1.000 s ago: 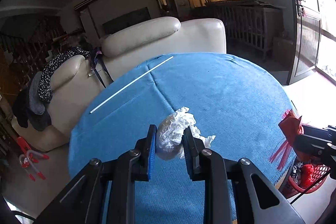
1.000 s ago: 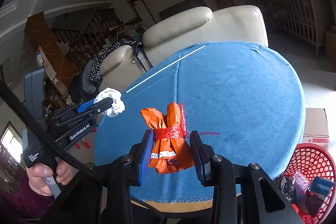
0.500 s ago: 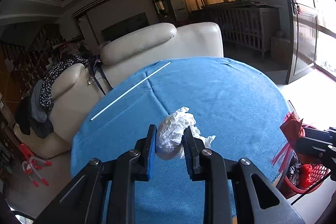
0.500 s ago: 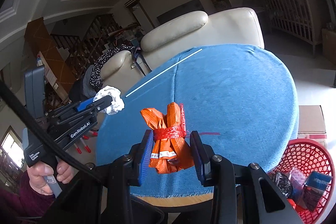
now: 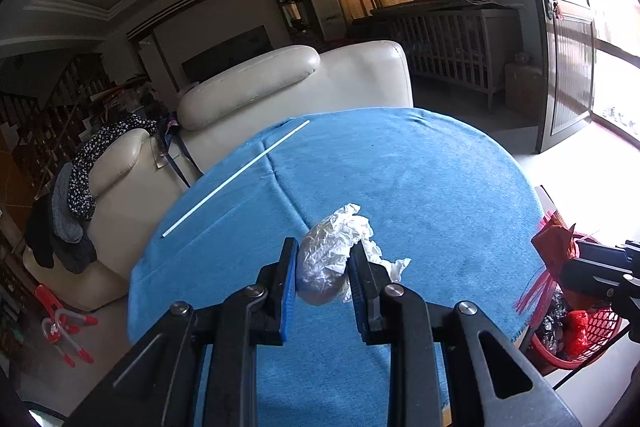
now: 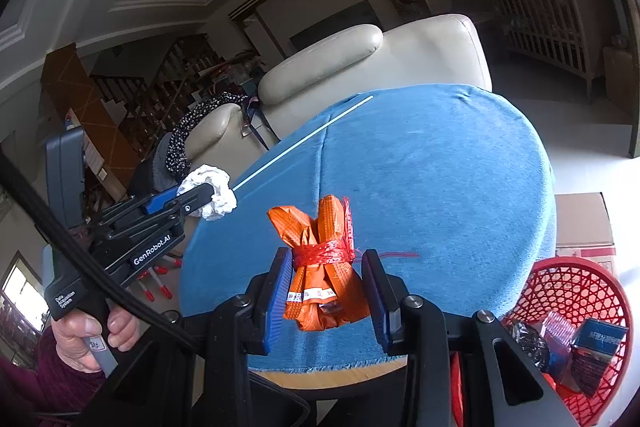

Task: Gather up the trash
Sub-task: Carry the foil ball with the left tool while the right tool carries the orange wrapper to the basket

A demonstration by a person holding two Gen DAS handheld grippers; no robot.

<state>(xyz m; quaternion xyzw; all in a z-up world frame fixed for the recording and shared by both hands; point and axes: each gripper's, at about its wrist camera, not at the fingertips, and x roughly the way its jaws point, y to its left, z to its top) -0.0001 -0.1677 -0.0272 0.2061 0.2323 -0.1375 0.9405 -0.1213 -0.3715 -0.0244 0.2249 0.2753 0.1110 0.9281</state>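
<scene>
Two claws, both loaded: the left claw (image 5: 324, 267) is pinching a crumpled white plastic wad (image 5: 332, 259), and the right claw (image 6: 326, 287) is clamped on an orange bag bundle (image 6: 324, 267) tied with red netting, both held above the near edge of the blue-covered surface (image 6: 440, 167). Only the right view catches the hand (image 6: 88, 337) on the left claw's handle. It also looks down into the red basket (image 6: 576, 291) off the surface's near right corner, holding a blue box and dark wrappers. A thin white stick (image 5: 236, 179) lies along the far left edge
</scene>
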